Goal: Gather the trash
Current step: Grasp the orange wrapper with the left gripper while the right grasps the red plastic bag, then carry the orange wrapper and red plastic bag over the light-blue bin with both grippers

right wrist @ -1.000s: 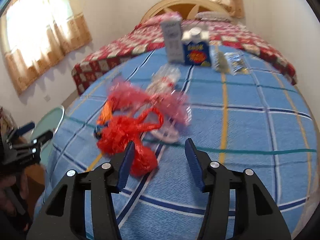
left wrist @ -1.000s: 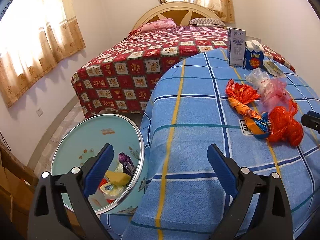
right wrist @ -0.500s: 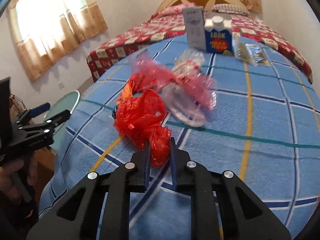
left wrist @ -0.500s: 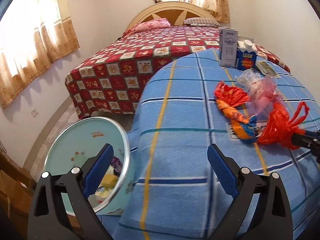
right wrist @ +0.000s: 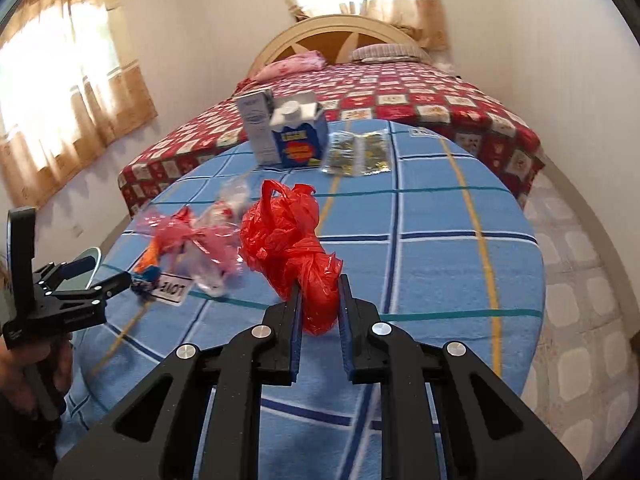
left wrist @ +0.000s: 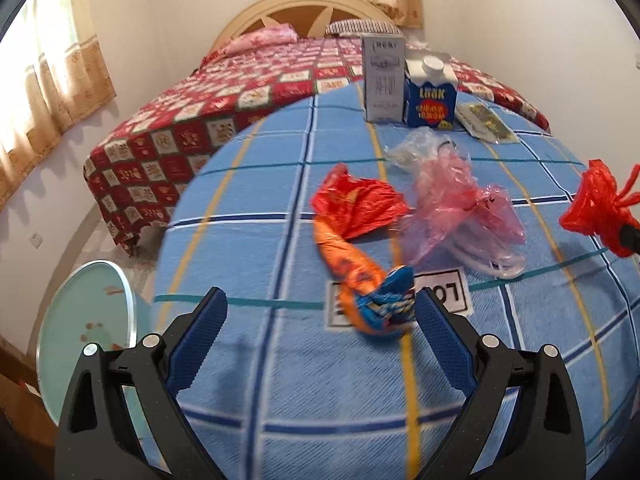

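My right gripper [right wrist: 319, 300] is shut on a crumpled red plastic bag [right wrist: 288, 240] and holds it above the blue checked tablecloth [right wrist: 440, 264]; the bag also shows at the right edge of the left wrist view [left wrist: 600, 208]. My left gripper [left wrist: 320, 320] is open and empty, low over the cloth, with an orange and blue wrapper [left wrist: 368, 284] just ahead between its fingers. A red wrapper [left wrist: 356, 204] and a pink clear plastic bag [left wrist: 460, 208] lie beyond it. The pale green trash bin [left wrist: 84, 320] stands on the floor at lower left.
A grey carton [left wrist: 383, 80], a blue carton [left wrist: 430, 96] and flat foil packets [left wrist: 484, 122] stand at the table's far edge. A bed with a red patterned cover [left wrist: 240, 92] lies behind the table. Tiled floor [right wrist: 580, 280] is to the right.
My right gripper closed on the red bag and lifted it off the cloth. My left gripper moved right from the bin toward the orange and blue wrapper.
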